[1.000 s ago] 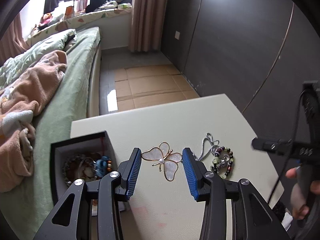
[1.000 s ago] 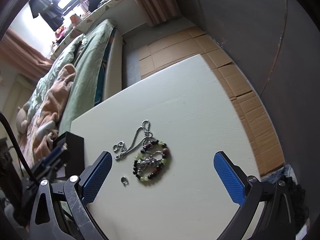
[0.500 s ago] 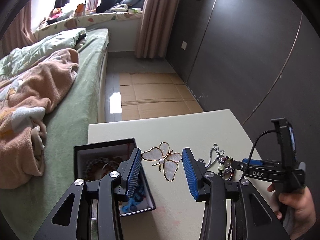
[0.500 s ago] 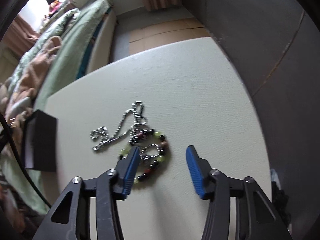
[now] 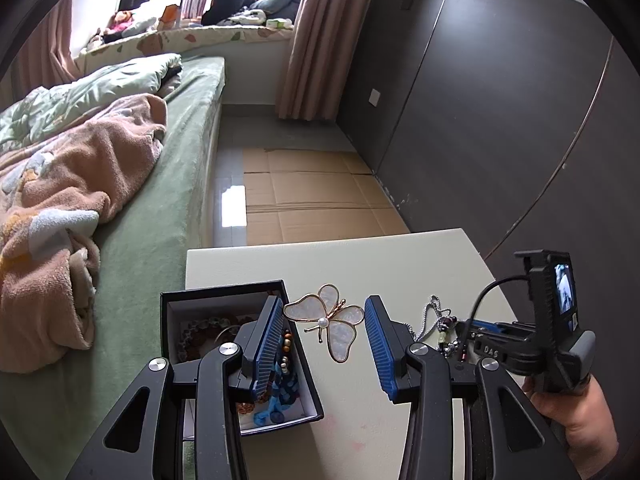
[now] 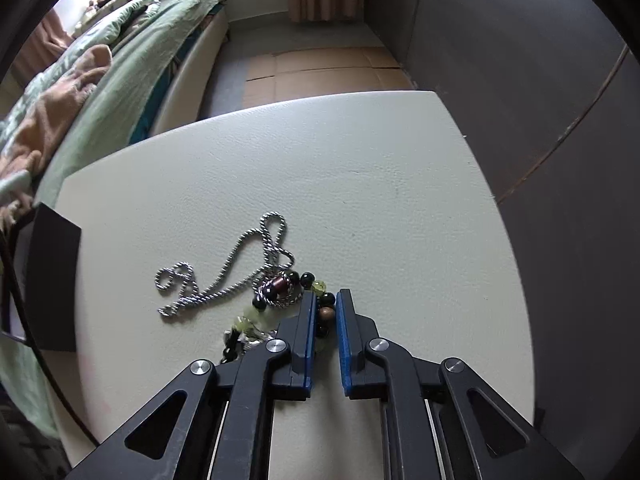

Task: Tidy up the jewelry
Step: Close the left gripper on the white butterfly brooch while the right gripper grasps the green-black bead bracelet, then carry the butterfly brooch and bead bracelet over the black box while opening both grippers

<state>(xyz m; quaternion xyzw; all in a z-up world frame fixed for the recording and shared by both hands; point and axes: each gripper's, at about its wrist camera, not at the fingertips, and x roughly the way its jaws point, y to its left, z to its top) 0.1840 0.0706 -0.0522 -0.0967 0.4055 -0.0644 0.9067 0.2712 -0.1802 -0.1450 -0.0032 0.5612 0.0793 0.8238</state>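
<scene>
A pearl butterfly brooch point(image 5: 328, 322) hangs between the pads of my left gripper point(image 5: 322, 312), which is shut on it above the white table point(image 5: 360, 256). Below and to the left stands an open black jewelry box point(image 5: 224, 296) with beads and blue items inside. My right gripper point(image 6: 324, 300) is shut on the beaded bracelet point(image 6: 326, 314), down at the table surface. A silver rope chain point(image 6: 228, 276) lies tangled with the bracelet to its left. The right gripper also shows in the left wrist view point(image 5: 472, 330).
A bed with a green sheet and a peach blanket point(image 5: 80, 184) runs along the left of the table. Cardboard sheets point(image 5: 312, 192) cover the floor beyond. A dark wall point(image 5: 500, 120) is on the right. The box's black side point(image 6: 52, 280) shows at the right wrist view's left.
My right gripper came down over the bracelet and closed its jaws on it. My left gripper lifted and tilted up while holding the brooch.
</scene>
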